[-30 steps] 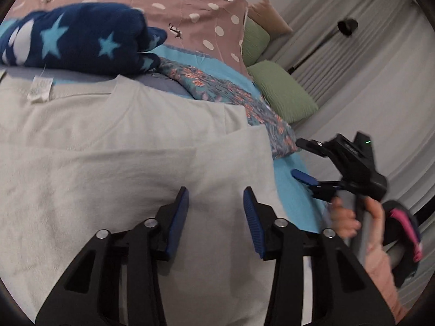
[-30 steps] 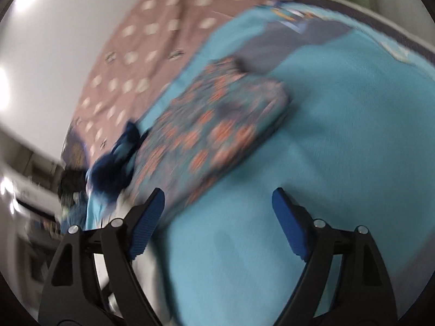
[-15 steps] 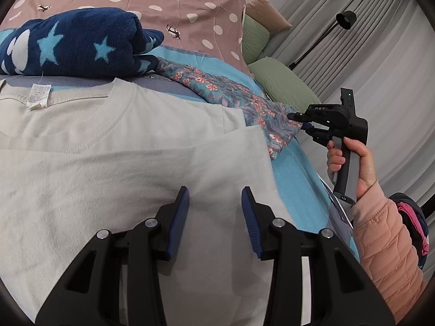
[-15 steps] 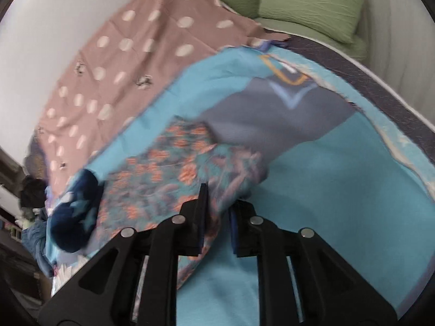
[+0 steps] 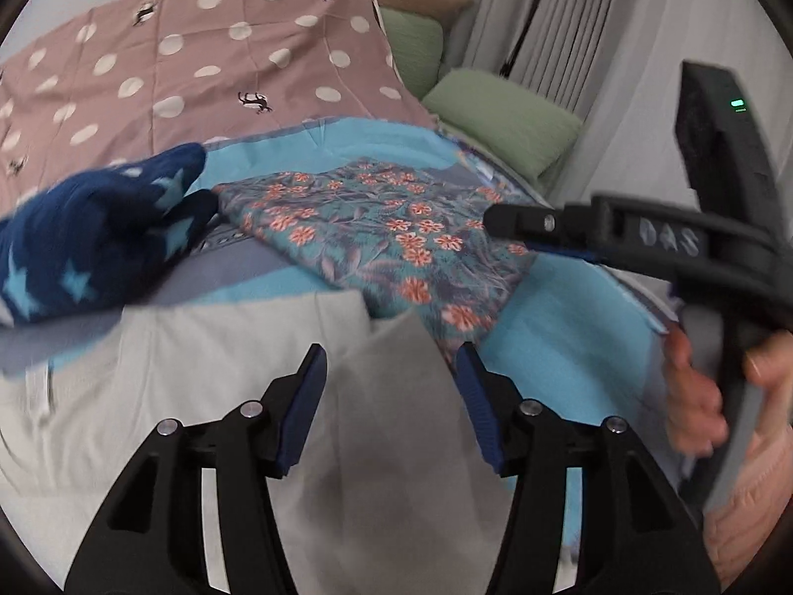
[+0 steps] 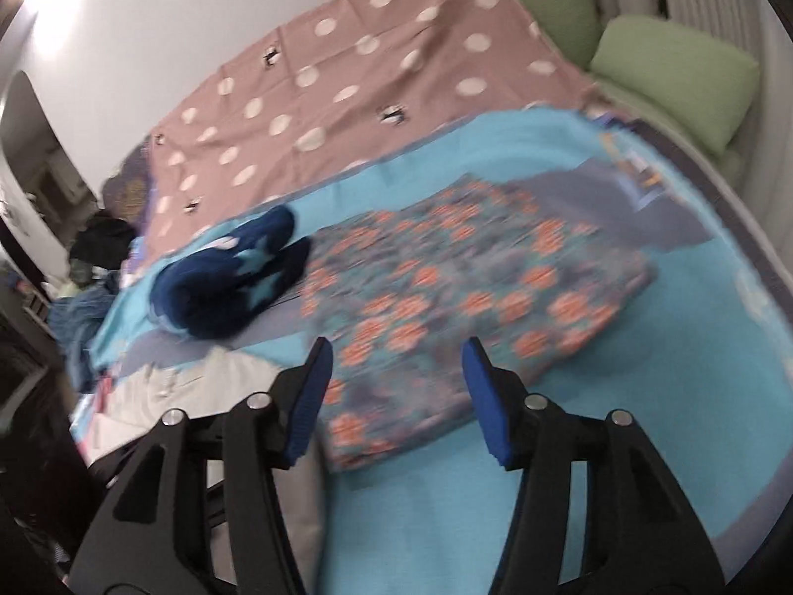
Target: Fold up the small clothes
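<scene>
A grey T-shirt [image 5: 208, 396] lies flat on the bed at the near edge. My left gripper [image 5: 390, 352] hovers over its right sleeve with the jaws opening and nothing pinched between the pads. Beyond it lies a folded floral garment [image 5: 376, 228]. A rolled navy garment with light blue stars [image 5: 94, 238] sits to its left. My right gripper [image 6: 396, 347] hangs over the near edge of the floral garment [image 6: 446, 297], jaws opening, pads clear of the cloth. In the left wrist view a hand holds that right gripper [image 5: 515, 233] at the right.
A turquoise and grey blanket [image 6: 619, 446] covers the near half of the bed, and a brown polka-dot sheet [image 5: 198, 74] the far half. Green pillows [image 5: 500, 119] lie at the head by grey curtains [image 5: 570, 25]. A heap of clothes [image 6: 84, 267] lies off the bed's left.
My left gripper rose and swung right toward the floral garment, its jaws wider. My right gripper, open a second ago, closed at the floral garment's corner, then opened and drew back.
</scene>
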Action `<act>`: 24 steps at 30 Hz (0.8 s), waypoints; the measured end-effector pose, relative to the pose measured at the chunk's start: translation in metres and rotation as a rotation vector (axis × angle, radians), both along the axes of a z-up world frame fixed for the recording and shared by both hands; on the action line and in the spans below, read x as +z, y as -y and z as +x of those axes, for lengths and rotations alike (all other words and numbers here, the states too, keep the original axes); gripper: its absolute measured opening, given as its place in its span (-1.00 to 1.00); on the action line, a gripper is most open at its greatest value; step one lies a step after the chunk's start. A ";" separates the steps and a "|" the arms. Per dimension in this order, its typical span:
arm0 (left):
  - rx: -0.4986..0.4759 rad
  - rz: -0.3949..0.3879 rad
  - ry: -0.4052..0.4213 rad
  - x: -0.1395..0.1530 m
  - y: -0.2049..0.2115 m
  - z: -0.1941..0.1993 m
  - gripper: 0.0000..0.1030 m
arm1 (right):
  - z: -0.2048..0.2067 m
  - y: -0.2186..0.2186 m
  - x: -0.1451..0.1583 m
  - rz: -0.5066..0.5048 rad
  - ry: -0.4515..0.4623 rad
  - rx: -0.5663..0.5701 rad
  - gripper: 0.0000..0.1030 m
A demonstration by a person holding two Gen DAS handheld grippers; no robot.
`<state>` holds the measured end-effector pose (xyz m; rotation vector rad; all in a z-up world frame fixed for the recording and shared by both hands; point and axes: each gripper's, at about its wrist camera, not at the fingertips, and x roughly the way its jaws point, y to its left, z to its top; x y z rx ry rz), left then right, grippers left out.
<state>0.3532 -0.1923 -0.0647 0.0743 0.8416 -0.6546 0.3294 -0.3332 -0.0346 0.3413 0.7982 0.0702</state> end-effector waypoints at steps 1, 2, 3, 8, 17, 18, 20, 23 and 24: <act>-0.008 0.044 0.000 -0.001 0.009 0.006 0.12 | 0.000 0.004 -0.004 0.001 -0.013 -0.040 -0.01; -0.003 0.113 0.004 -0.006 0.020 0.012 0.11 | -0.004 0.015 -0.015 0.026 -0.035 -0.116 0.00; -0.001 0.147 0.002 -0.008 0.024 0.015 0.02 | -0.007 0.023 -0.022 0.059 -0.044 -0.151 0.02; -0.063 0.070 -0.038 -0.021 0.014 0.010 -0.93 | -0.004 0.070 -0.053 0.214 -0.097 -0.229 0.21; -0.022 -0.247 -0.076 -0.024 -0.035 0.005 -0.93 | 0.052 0.136 -0.061 0.421 -0.042 -0.332 -0.82; -0.023 -0.280 -0.082 -0.024 -0.038 0.006 -0.93 | 0.058 0.133 -0.046 0.345 -0.009 -0.314 -0.82; -0.025 -0.354 -0.098 -0.024 -0.048 0.008 -0.93 | 0.073 0.124 -0.022 0.143 0.024 -0.298 -0.83; -0.027 -0.462 -0.115 -0.023 -0.061 0.009 -0.93 | 0.099 0.129 -0.025 -0.020 -0.068 -0.320 -0.62; -0.030 -0.486 -0.122 -0.023 -0.063 0.010 -0.93 | 0.103 0.132 -0.033 -0.035 -0.142 -0.338 -0.45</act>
